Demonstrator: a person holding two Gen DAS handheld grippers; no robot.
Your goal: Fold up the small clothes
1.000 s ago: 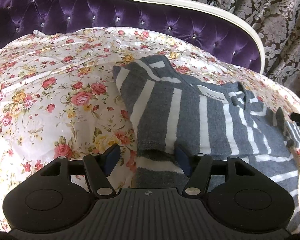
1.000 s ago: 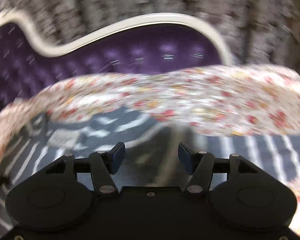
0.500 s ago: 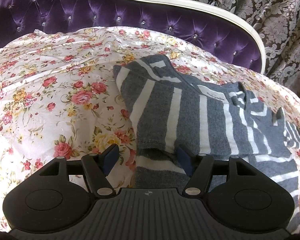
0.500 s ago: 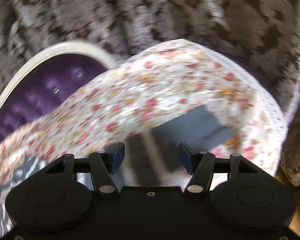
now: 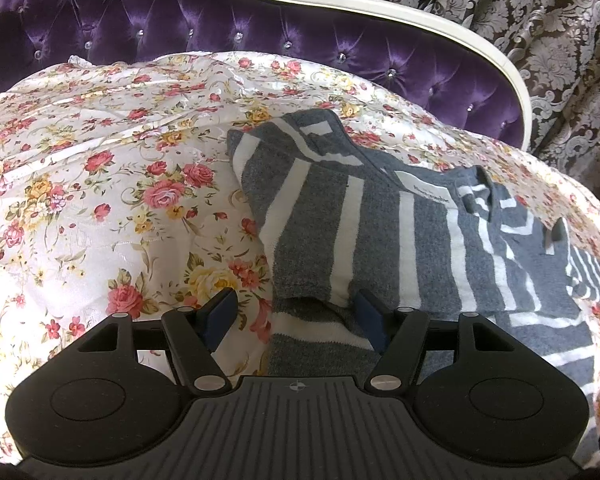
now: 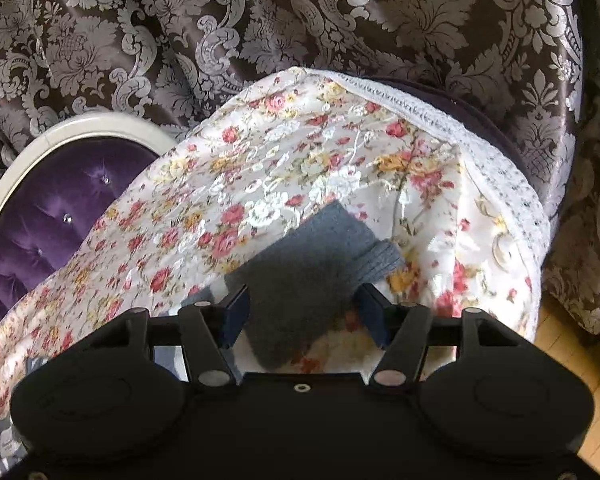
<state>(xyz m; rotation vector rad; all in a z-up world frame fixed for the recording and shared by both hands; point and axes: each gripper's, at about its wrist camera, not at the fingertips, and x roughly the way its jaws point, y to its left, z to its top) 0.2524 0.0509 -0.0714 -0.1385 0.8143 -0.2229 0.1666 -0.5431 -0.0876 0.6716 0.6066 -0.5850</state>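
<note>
Grey cloth fills the nearest ground in both views. In the right wrist view the right gripper (image 6: 302,312) stands spread, clasping nothing, and the plain grey sleeve (image 6: 312,268) lies directly between and just beyond its fingers. The sleeve's long axis runs from 6 o'clock up toward 1 o'clock, ending in a ribbed cuff (image 6: 384,258). I judge this hand the nearer one to that sleeve, so the coming fold probably turns on closing over the cloth close to the fingers and carrying it back toward 9 o'clock, where the body of the garment lies.

In the left wrist view the left gripper (image 5: 294,314) is likewise spread and grasps nothing; the striped sweater (image 5: 380,224) lies on the floral bedspread (image 5: 100,200), starting between the fingers and stretching away toward 2 o'clock, its other sleeve already folded over the body.

Farther off stand the purple tufted headboard (image 5: 260,24) and the damask curtain (image 6: 300,20).

Where sleeve joins body is cut off by the right gripper's housing, and I cannot tell whether either gripper's fingers touch the cloth.
</note>
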